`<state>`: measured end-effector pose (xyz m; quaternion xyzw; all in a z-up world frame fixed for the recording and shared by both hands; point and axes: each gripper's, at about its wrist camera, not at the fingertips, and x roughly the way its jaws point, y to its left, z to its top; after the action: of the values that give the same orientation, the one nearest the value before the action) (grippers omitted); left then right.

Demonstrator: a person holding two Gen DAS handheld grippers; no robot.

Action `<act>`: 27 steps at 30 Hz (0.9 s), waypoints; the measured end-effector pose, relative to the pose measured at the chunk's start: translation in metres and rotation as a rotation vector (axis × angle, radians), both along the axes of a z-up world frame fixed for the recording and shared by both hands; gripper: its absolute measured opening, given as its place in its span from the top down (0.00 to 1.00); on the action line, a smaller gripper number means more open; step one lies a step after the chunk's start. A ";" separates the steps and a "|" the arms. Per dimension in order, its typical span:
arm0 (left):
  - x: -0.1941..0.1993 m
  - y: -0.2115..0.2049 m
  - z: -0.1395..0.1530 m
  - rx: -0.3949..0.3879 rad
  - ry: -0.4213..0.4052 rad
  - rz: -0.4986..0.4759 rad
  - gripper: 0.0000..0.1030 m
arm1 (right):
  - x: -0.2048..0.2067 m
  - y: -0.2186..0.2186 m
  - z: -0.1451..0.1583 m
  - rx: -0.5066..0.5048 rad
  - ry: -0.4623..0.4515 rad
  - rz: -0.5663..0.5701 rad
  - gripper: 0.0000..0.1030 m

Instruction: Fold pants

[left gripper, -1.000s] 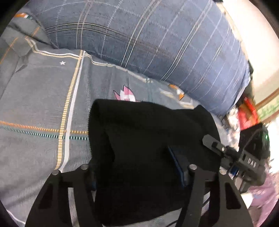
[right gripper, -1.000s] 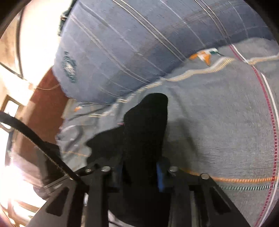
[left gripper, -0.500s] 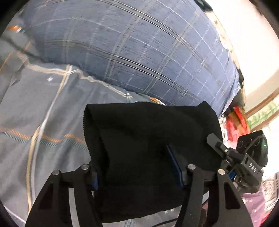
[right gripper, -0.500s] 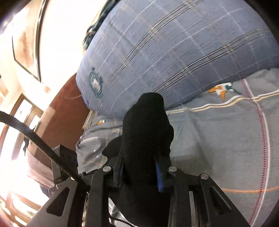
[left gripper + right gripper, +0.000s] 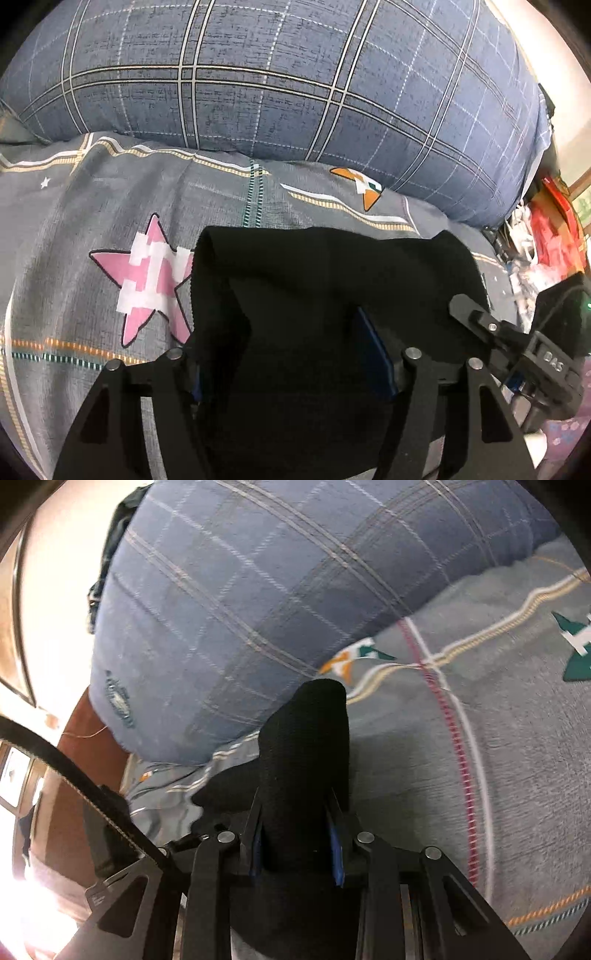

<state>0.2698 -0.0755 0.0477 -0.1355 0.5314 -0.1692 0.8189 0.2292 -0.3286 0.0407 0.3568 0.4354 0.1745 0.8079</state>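
Black ribbed knit pants (image 5: 332,295), bundled: clamped by left gripper (image 5: 291,354) and right gripper (image 5: 299,834); fold unfinished, laying flat outstanding.

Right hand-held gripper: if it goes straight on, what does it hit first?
Beyond the black pants it grips, the right hand-held gripper would likely meet the grey bedsheet near the plaid pillow; depth unclear.

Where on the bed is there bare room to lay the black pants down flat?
Bare bedsheet spreads around the pink star, between the plaid pillow and the left gripper. More lies past the red stitched line. Crowded: the pillow edge and clutter beyond the bed. Both grippers, right gripper too, hold the pants.
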 end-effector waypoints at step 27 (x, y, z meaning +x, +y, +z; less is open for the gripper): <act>0.018 0.025 0.009 -0.207 0.037 0.092 0.34 | 0.042 -0.011 -0.010 0.092 0.033 -0.028 0.39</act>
<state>0.2882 -0.0509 0.0565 -0.2466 0.5195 -0.1830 0.7974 0.2712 -0.3397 0.0307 0.4025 0.4352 0.1773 0.7856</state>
